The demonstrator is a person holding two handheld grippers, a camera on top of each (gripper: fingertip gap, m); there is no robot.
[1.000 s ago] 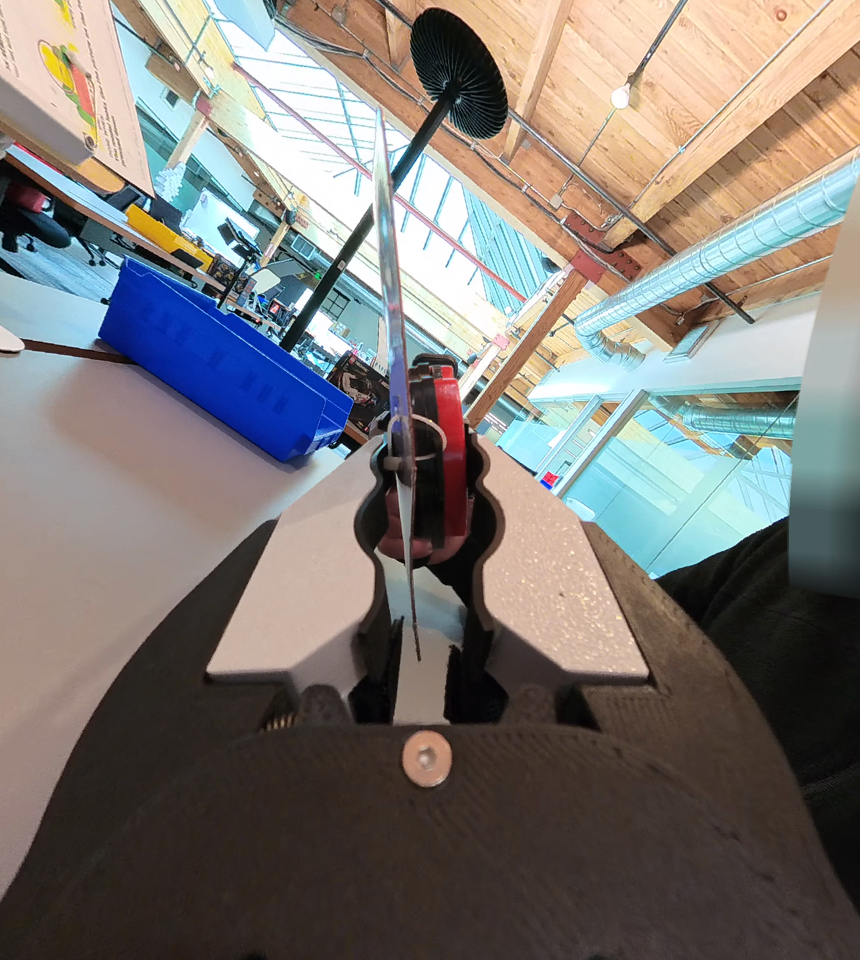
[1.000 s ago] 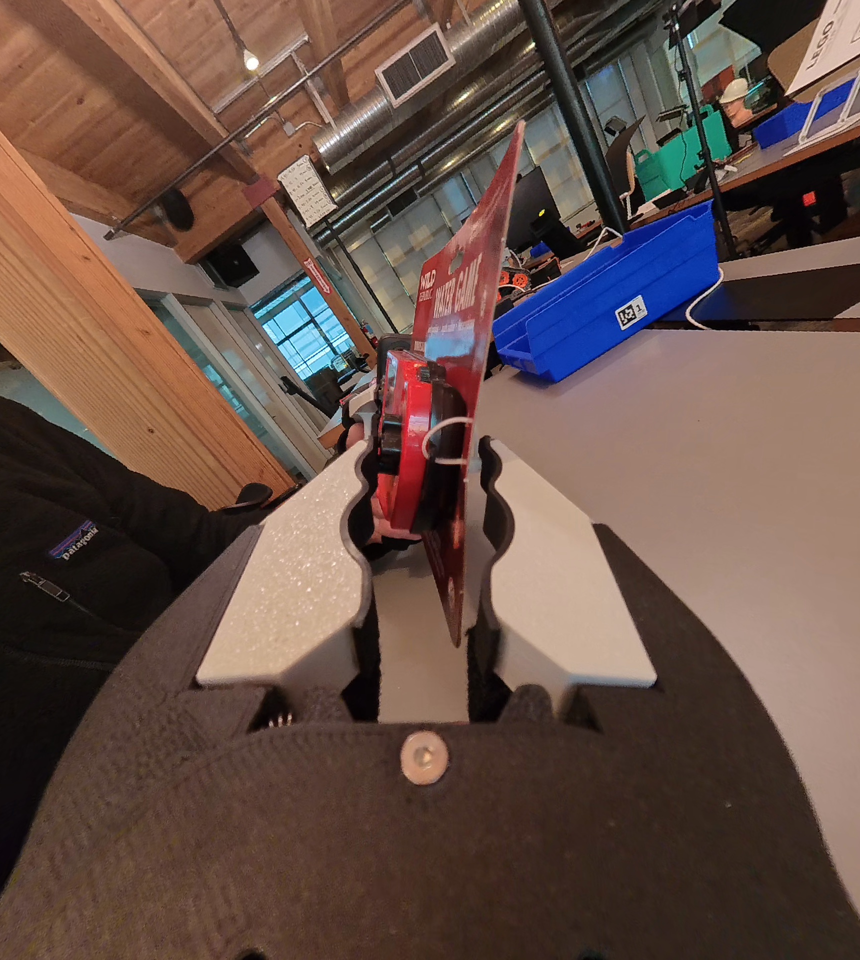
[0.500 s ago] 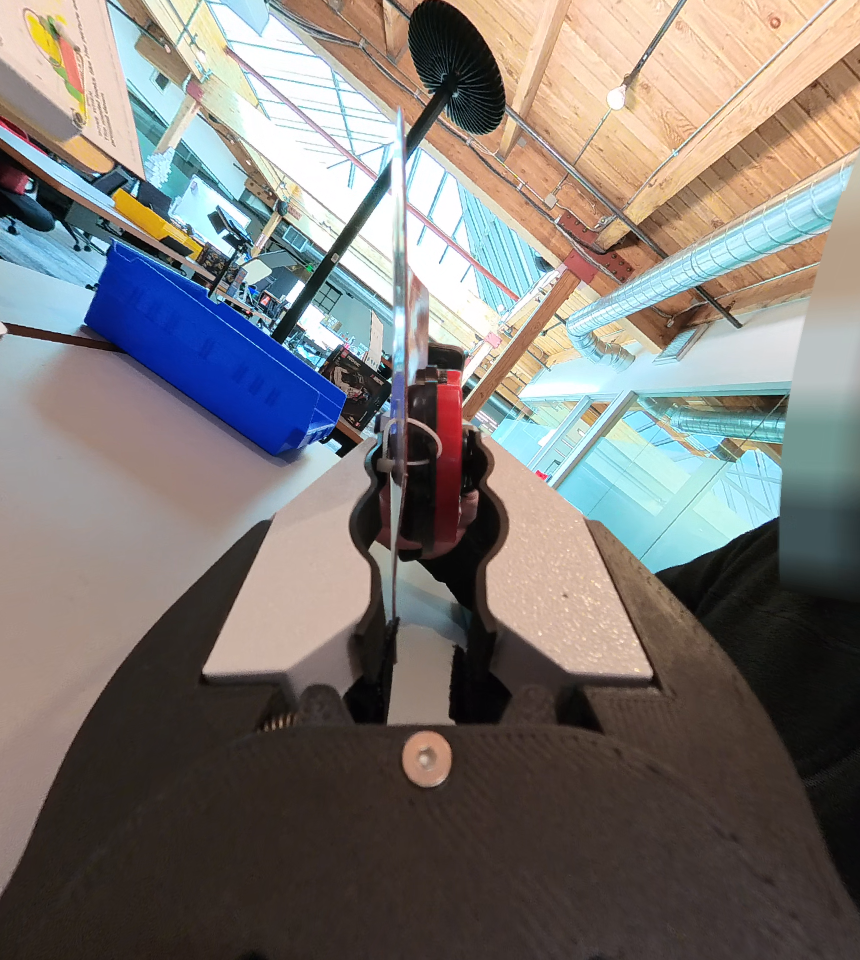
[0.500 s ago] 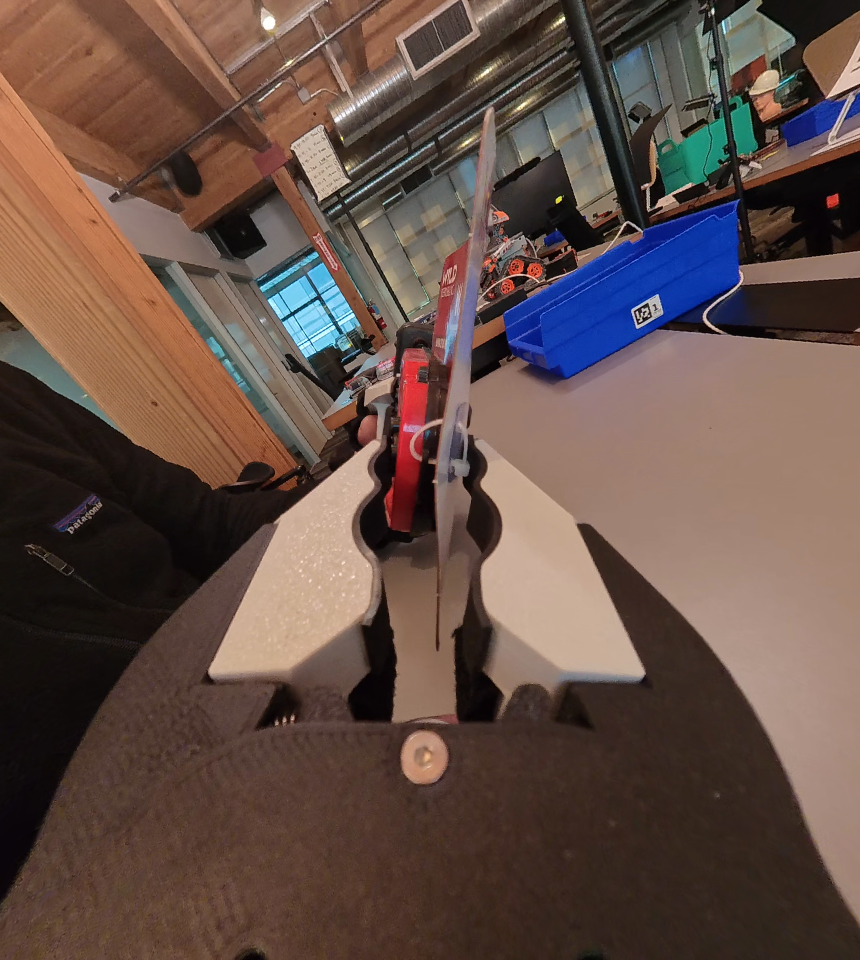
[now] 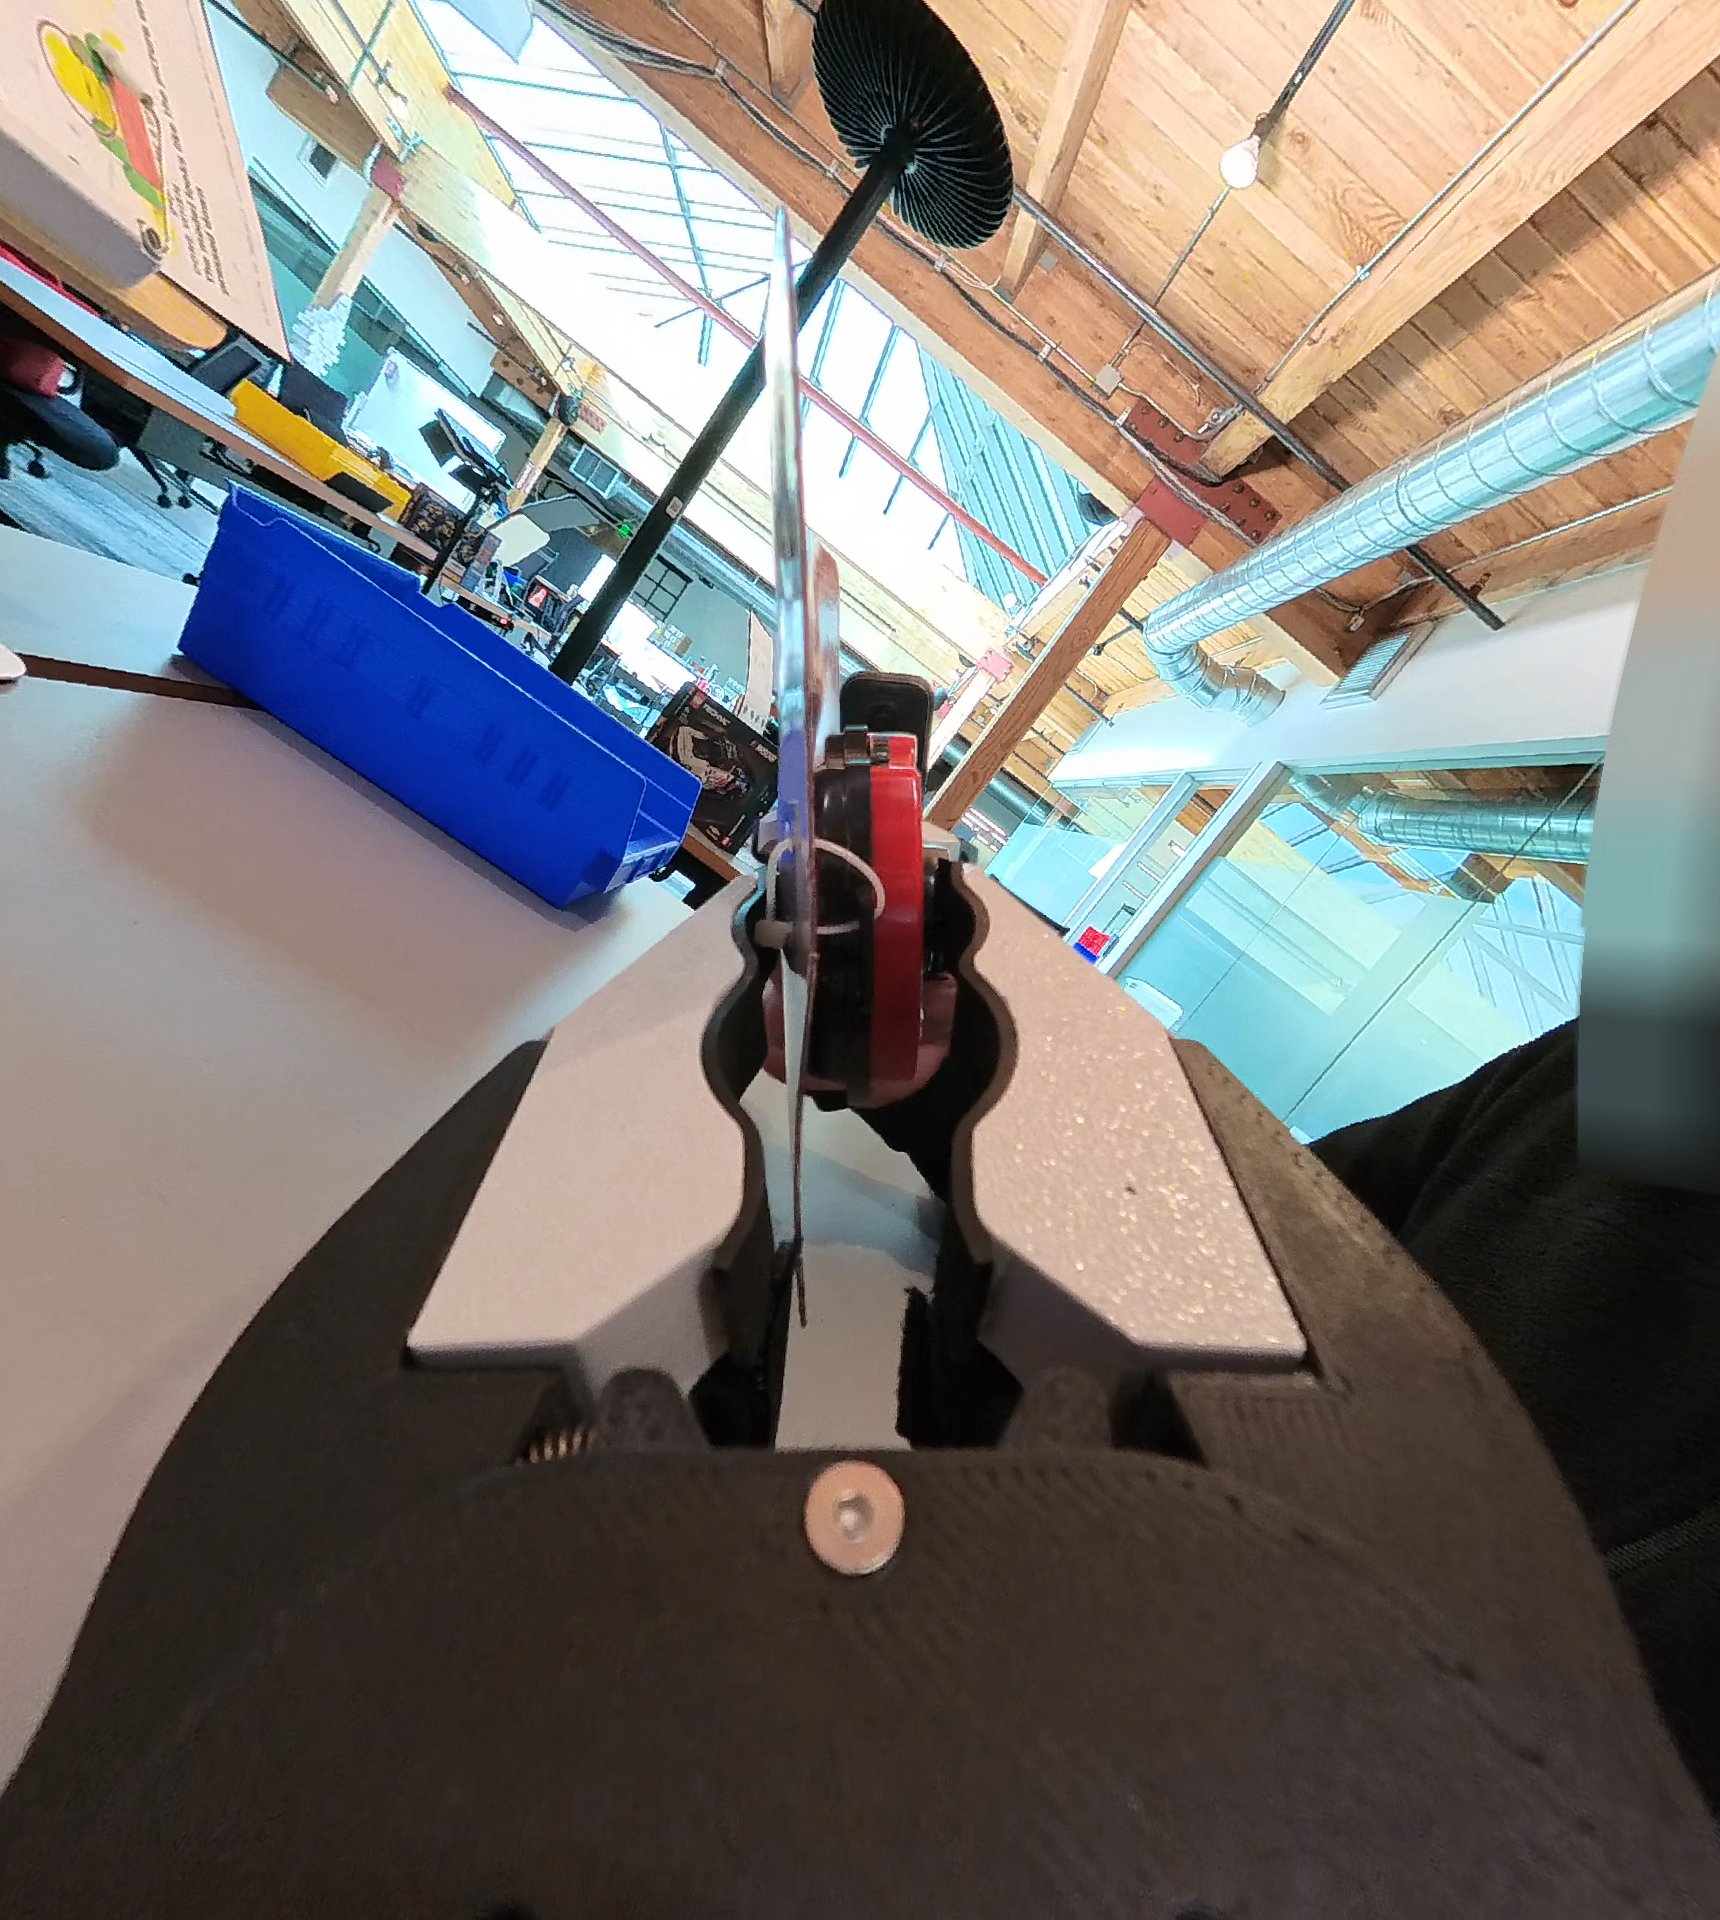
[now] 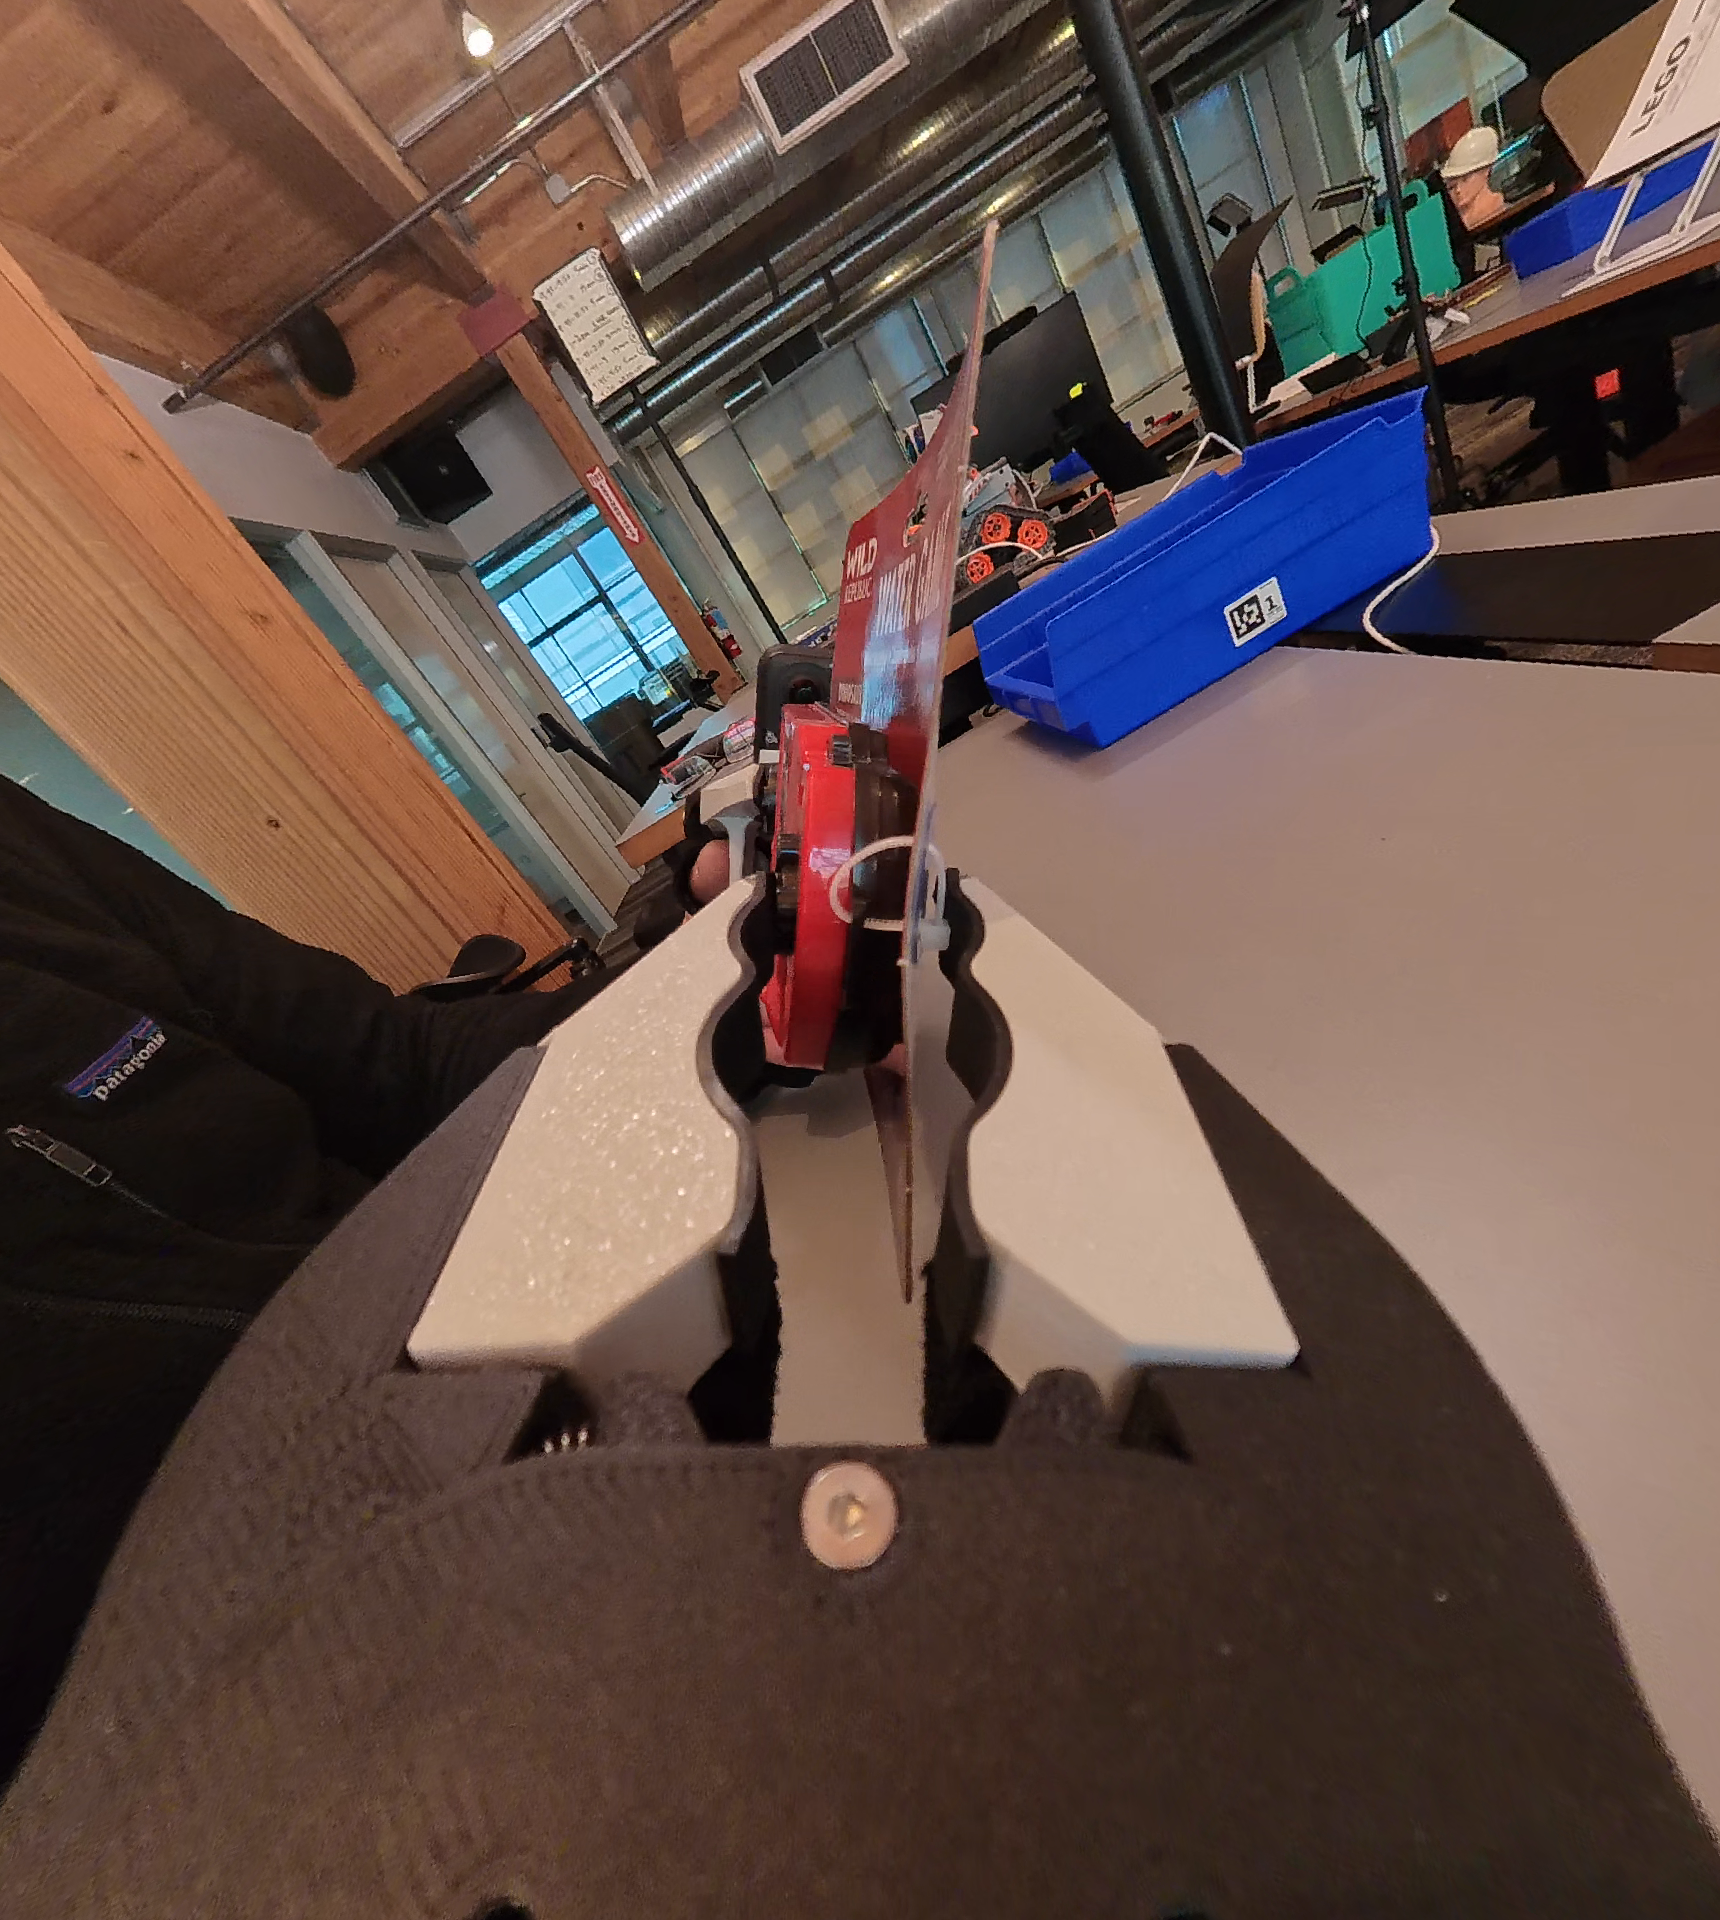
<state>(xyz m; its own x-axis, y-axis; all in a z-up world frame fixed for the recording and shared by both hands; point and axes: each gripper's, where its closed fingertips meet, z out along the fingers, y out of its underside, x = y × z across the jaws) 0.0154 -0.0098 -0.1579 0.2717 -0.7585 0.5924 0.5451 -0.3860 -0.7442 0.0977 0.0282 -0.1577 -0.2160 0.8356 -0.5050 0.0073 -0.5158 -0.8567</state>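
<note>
A red and black toy point(image 5: 877, 914) is tied with a white zip tie point(image 5: 835, 883) to a glossy backing card point(image 5: 786, 582), which I see edge-on. My left gripper point(image 5: 851, 935) is shut on the toy and card, which stick up between its grey fingers point(image 5: 627, 1143). My right gripper point(image 6: 851, 935) is shut on the same toy point(image 6: 809, 894) and its red card point(image 6: 923, 623) from the opposite side. The other gripper's black body shows just behind the toy in the left wrist view point(image 5: 887, 696) and in the right wrist view point(image 6: 788, 675). Both hold the toy above the grey table point(image 6: 1407, 935).
A blue bin point(image 5: 420, 707) stands on the table beyond the toy; it also shows in the right wrist view point(image 6: 1220, 592), with a white cable point(image 6: 1396, 603) beside it. A person's dark jacket point(image 6: 108, 1143) is close on one side. A wooden post point(image 6: 160, 675) stands behind it.
The card has twisted between the fingers: its red face showed in the right wrist view, went edge-on, and now shows a little again. Both grippers stay shut on it.
</note>
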